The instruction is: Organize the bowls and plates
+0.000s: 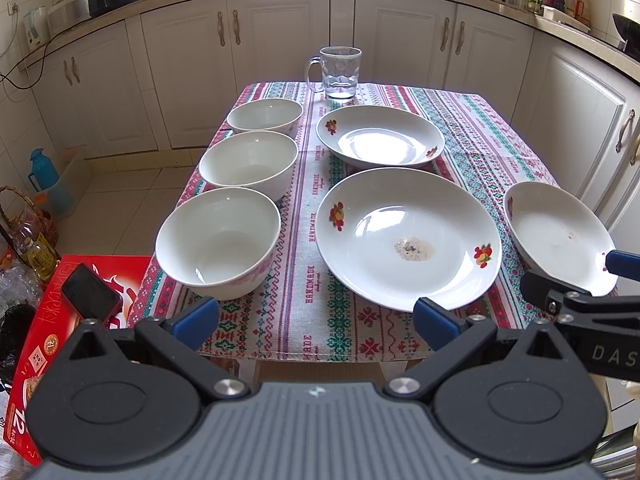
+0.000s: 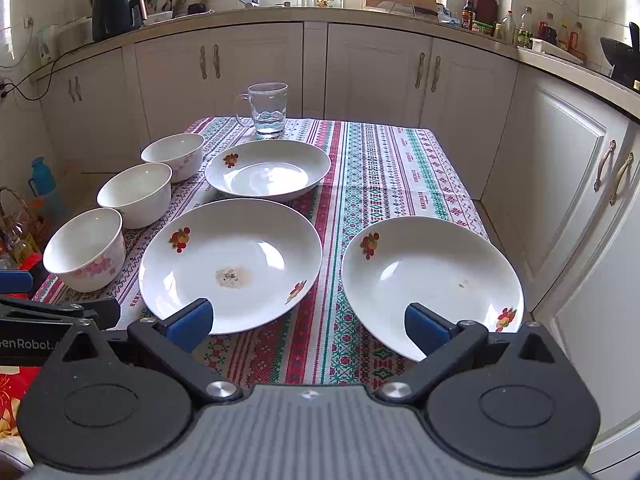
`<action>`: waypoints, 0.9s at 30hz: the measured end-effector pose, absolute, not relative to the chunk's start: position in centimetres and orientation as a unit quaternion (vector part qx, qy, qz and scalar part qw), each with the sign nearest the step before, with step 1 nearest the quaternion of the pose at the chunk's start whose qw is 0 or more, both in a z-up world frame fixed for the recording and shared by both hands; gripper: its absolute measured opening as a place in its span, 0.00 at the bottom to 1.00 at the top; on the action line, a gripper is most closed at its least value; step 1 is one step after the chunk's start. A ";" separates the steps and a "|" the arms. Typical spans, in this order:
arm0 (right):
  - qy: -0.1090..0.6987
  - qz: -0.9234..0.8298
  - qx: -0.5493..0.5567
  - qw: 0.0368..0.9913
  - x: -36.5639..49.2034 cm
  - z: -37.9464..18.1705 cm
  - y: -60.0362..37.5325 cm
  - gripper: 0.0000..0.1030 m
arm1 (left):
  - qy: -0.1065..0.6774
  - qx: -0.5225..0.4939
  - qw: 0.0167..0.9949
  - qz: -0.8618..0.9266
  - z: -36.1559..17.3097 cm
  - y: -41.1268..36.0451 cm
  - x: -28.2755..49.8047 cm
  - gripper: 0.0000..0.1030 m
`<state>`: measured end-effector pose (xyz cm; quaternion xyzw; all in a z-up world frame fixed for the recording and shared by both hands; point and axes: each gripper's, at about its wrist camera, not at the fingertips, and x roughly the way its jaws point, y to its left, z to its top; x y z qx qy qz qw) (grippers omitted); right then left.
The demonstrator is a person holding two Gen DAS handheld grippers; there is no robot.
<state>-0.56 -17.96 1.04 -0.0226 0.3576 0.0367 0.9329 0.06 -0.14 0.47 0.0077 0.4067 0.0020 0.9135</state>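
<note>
Glazed plates (image 2: 230,264) slick – left gripper (image 1: 316,320) and right gripper (image 2: 308,326) both spread, empty; soiled plate at 12 o'clock may slip

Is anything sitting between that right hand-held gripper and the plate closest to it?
Nothing visible. The right hand-held gripper is open at the table's near edge, and the nearest plate lies just ahead to its right, with only bare tablecloth between. The stained plate sits apart, to the left.
</note>
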 end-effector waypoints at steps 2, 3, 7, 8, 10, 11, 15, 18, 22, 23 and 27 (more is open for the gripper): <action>0.357 0.037 -0.023 0.933 -0.5 1.2 -18.0 1.00 | 0.406 0.007 0.914 0.002 0.4 -0.1 0.0 0.99; 0.357 0.037 -0.023 0.933 -0.5 1.2 -18.1 1.00 | 0.405 0.007 0.914 0.002 0.5 -0.1 0.0 0.99; 0.357 0.037 -0.024 0.933 -0.4 1.1 -18.0 1.00 | 0.406 0.008 0.914 0.002 0.5 -0.1 0.0 0.99; 0.356 0.037 -0.025 0.933 -0.5 1.1 -17.9 1.00 | 0.406 0.007 0.914 0.003 0.5 -0.1 0.0 0.99; 0.356 0.038 -0.025 0.933 -0.5 1.1 -17.9 1.00 | 0.405 0.007 0.914 0.003 0.4 -0.1 0.0 0.99; 0.356 0.038 -0.025 0.933 -0.5 1.1 -17.9 1.00 | 0.405 0.008 0.914 0.003 0.5 -0.1 0.0 0.99; 0.356 0.038 -0.026 0.933 -0.5 1.1 -17.9 1.00 | 0.404 0.007 0.915 0.003 0.4 0.0 0.0 0.99; 0.355 0.038 -0.027 0.934 -0.5 1.0 -17.8 1.00 | 0.404 0.007 0.915 0.003 0.4 0.0 0.0 0.99; 0.355 0.038 -0.027 0.934 -0.5 1.1 -17.8 1.00 | 0.404 0.007 0.915 0.003 0.4 0.0 0.0 0.99; 0.355 0.038 -0.027 0.934 -0.5 1.1 -17.8 1.00 | 0.404 0.007 0.915 0.003 0.4 -0.1 0.0 0.99; 0.354 0.038 -0.027 0.934 -0.5 1.1 -17.8 1.00 | 0.403 0.007 0.915 0.003 0.5 -0.1 0.0 0.99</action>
